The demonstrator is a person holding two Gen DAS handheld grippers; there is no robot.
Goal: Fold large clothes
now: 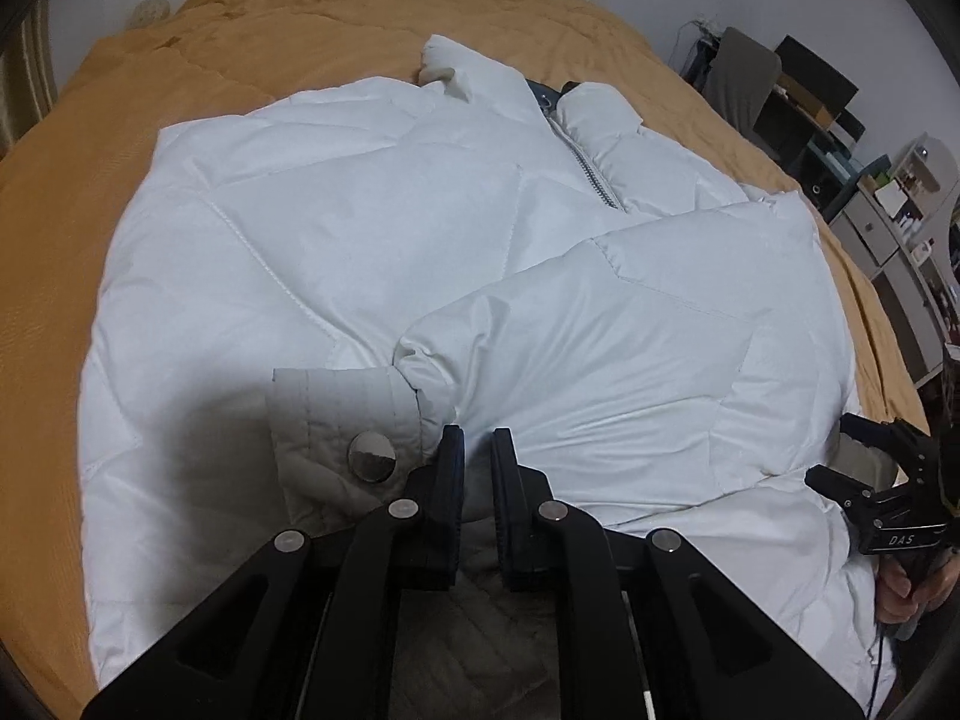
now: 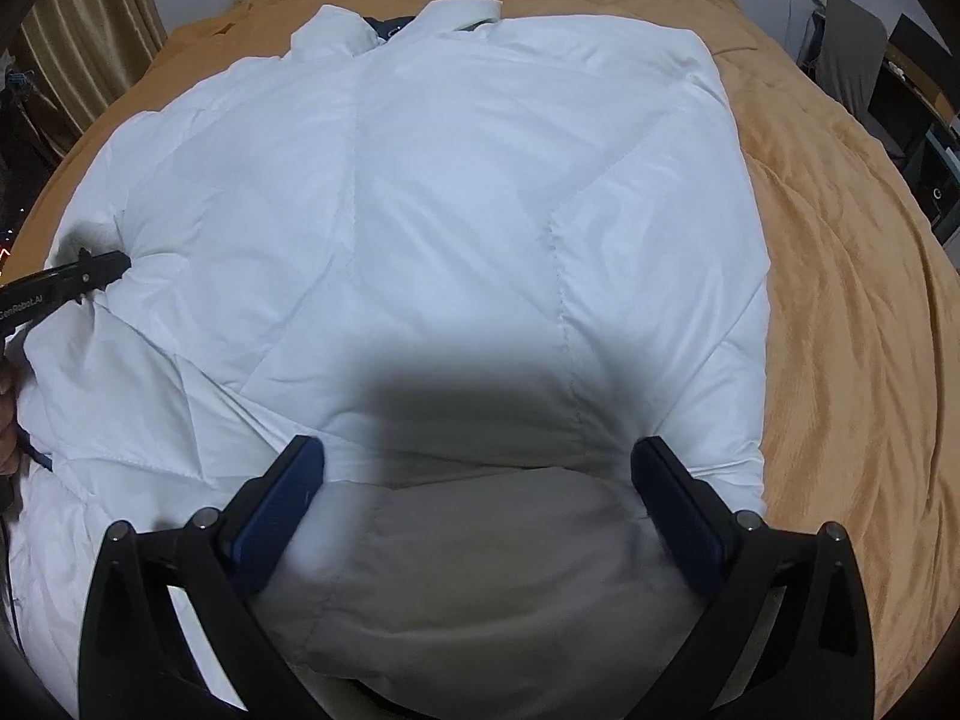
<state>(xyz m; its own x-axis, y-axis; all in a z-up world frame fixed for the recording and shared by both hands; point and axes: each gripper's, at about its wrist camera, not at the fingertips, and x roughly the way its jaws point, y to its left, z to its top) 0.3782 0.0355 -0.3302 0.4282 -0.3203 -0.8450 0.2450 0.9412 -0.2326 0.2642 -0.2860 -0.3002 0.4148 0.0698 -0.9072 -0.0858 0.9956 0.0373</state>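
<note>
White puffer jacket (image 1: 372, 228): spread on tan bedspread (image 1: 72, 192), fills frame centre. Left gripper (image 1: 478, 450): jaws nearly together, pinching sleeve fabric beside cuff (image 1: 342, 420), lower centre. Right gripper (image 2: 480, 468): jaws wide apart over grey hem (image 2: 480, 564), nothing clamped.

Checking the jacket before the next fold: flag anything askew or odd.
Nothing damaged. The jacket lies zipped on the bed, one sleeve folded slantwise across the front, its cuff beside the left gripper.
</note>
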